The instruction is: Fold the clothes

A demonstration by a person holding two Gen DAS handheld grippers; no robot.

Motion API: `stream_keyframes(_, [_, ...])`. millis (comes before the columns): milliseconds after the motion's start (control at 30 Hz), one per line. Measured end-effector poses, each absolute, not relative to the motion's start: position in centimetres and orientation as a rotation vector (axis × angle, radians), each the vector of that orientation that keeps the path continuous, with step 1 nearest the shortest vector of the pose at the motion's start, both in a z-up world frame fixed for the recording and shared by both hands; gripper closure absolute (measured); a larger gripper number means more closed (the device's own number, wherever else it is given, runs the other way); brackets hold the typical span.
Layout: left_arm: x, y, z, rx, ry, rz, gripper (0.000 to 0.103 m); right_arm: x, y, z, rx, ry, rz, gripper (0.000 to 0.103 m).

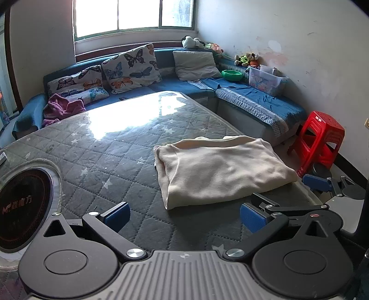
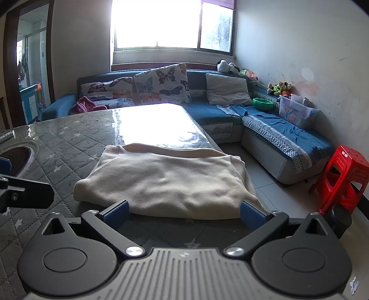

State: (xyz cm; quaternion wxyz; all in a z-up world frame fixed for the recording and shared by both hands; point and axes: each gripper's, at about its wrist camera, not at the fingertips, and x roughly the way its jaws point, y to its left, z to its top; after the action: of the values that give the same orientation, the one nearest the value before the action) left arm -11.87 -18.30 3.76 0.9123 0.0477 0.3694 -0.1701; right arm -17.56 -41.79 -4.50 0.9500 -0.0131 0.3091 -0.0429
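The left gripper (image 1: 184, 215) sits low over the table (image 1: 110, 161), its 2 blue-padded fingers (image 1: 116, 215) spread wide with nothing between them. Just ahead and slightly to its right lies the cream garment (image 1: 221, 168), folded into a rough rectangle on the dark quilted, star-patterned table cover under a clear sheet. The right gripper (image 2: 183, 213) is likewise released, its 2 fingers (image 2: 251, 215) splayed on either side of the near edge of the garment (image 2: 166, 180), holding nothing; whether the pads touch the cloth cannot be told. In the left wrist view the right gripper's blue pad (image 1: 317, 182) shows just beside the garment's right corner.

The garment rests near the table's right edge. To the left, a round black hob (image 1: 23, 207) is set into the tabletop. Off the table's right side stands a red stool (image 1: 320, 140) on the tiled floor.

Farther back, a blue corner sofa (image 1: 253, 97) wraps around the table. It carries 2 butterfly cushions (image 1: 131, 67), 1 grey cushion (image 1: 196, 64), a purple towel (image 1: 62, 108), a green bowl (image 1: 231, 75) and a clear storage box (image 1: 265, 80). Soft toys (image 1: 248, 58) sit on the sofa back by the marked white wall. A bright window (image 1: 136, 16) is behind the sofa, its glare reflecting off the tabletop.
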Motion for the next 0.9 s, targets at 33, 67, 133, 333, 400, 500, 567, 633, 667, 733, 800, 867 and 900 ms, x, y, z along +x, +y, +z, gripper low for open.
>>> stream_keyframes(33, [-11.9,-18.4,3.8,0.1,0.761,-0.35,0.0,-17.6,-41.8,-4.5,-0.026,0.628,-0.087,0.0])
stream_keyframes(67, [-12.0,-18.4,3.9,0.102,0.761,-0.349,0.0,-17.6,-41.8,-4.4,-0.025,0.627,-0.087,0.0])
stream_keyframes(133, [-12.1,-18.4,3.9,0.106,0.758,-0.35,0.0,-17.6,-41.8,-4.4,-0.025,0.626,-0.087,0.0])
stream_keyframes(333, [-12.3,-18.6,4.2,0.11,0.753,-0.354,0.0,-17.6,-41.8,-4.3,-0.024,0.627,-0.088,0.0])
stream_keyframes(400, [-12.4,-18.7,4.2,0.111,0.752,-0.356,0.0,-17.6,-41.8,-4.3,-0.025,0.628,-0.088,0.0])
stream_keyframes(500, [-12.4,-18.8,4.3,0.112,0.751,-0.358,0.0,-17.6,-41.8,-4.4,-0.024,0.627,-0.087,0.0])
stream_keyframes(567, [-12.5,-18.8,4.4,0.115,0.749,-0.36,0.0,-17.7,-41.8,-4.4,-0.023,0.627,-0.086,0.0])
stream_keyframes(633, [-12.6,-18.9,4.5,0.118,0.746,-0.361,0.0,-17.7,-41.8,-4.4,-0.023,0.627,-0.087,0.0])
stream_keyframes(667, [-12.7,-18.9,4.5,0.12,0.744,-0.361,0.0,-17.7,-41.8,-4.4,-0.023,0.626,-0.086,0.0])
stream_keyframes(733, [-12.7,-19.0,4.6,0.123,0.74,-0.362,0.0,-17.8,-41.8,-4.4,-0.023,0.626,-0.086,0.0])
stream_keyframes(800, [-12.8,-19.1,4.6,0.126,0.737,-0.363,0.0,-17.8,-41.8,-4.3,-0.022,0.625,-0.086,0.0])
stream_keyframes(867, [-12.9,-19.1,4.7,0.13,0.733,-0.364,0.0,-17.8,-41.8,-4.3,-0.022,0.625,-0.087,0.0])
stream_keyframes(900, [-12.9,-19.2,4.8,0.131,0.732,-0.364,0.0,-17.8,-41.8,-4.3,-0.022,0.625,-0.087,0.0])
